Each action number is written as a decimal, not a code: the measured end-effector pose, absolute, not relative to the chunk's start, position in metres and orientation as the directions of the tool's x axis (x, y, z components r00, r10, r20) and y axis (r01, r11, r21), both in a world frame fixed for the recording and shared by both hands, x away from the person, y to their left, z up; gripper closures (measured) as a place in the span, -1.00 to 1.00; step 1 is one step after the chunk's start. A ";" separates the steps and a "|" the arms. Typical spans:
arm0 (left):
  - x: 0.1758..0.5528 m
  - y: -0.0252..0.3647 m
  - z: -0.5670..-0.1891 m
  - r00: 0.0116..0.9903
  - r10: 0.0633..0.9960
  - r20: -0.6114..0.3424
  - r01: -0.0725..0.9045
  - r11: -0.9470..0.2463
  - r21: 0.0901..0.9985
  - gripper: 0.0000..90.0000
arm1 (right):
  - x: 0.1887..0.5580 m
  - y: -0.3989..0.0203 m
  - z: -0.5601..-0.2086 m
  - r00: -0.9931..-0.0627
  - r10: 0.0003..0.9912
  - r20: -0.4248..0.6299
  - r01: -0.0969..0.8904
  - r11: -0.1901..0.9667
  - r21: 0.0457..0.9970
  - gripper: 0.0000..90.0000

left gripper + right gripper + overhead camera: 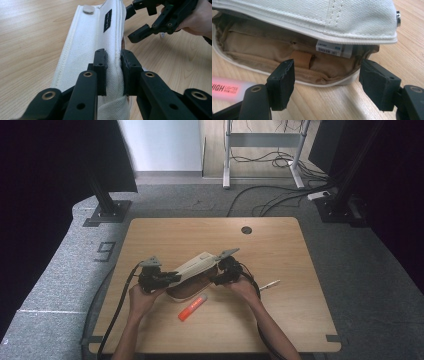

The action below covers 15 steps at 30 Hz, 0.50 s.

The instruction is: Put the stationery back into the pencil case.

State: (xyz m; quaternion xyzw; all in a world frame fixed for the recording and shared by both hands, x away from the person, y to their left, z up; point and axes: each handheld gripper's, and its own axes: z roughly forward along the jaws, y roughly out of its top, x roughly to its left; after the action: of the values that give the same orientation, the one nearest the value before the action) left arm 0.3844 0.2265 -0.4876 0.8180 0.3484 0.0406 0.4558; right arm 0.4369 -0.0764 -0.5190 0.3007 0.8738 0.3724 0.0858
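A white canvas pencil case [196,264] lies in the middle of the wooden table [165,232], its lid lifted off the tan-lined base. My left gripper [172,278] is shut on the lid's edge, and the left gripper view shows both pads pinching the white canvas [85,42] at the left gripper [113,56]. My right gripper [216,279] stands open at the case's right end, also seen as the right gripper [132,23] past the lid. In the right gripper view the right gripper [327,75] faces the open tan interior [262,50] with nothing between its pads. An orange highlighter [192,307] lies in front of the case.
A thin pen [270,284] lies to the right of my right hand. A round cable hole [246,230] sits near the table's far edge. The highlighter [224,90] shows at the lower left of the right gripper view. Desk legs and cables lie on the floor beyond.
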 end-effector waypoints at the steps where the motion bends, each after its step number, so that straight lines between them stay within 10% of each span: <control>1: 0.384 0.227 -0.488 0.754 0.607 -0.252 0.533 -0.341 0.774 0.68 | 0.435 -0.079 -0.518 -0.808 0.585 0.075 0.459 0.543 0.704 -0.36; 15: 0.384 0.226 -0.488 0.754 0.606 -0.254 0.535 -0.342 0.772 0.68 | 0.424 -0.109 -0.510 -0.800 0.594 0.083 0.465 0.525 0.713 -0.34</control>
State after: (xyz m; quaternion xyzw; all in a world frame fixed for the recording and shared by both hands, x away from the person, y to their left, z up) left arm 0.3845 0.2264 -0.4877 0.8181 0.3488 0.0388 0.4555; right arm 0.4243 -0.1087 -0.5104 0.3046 0.8691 0.3802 0.0853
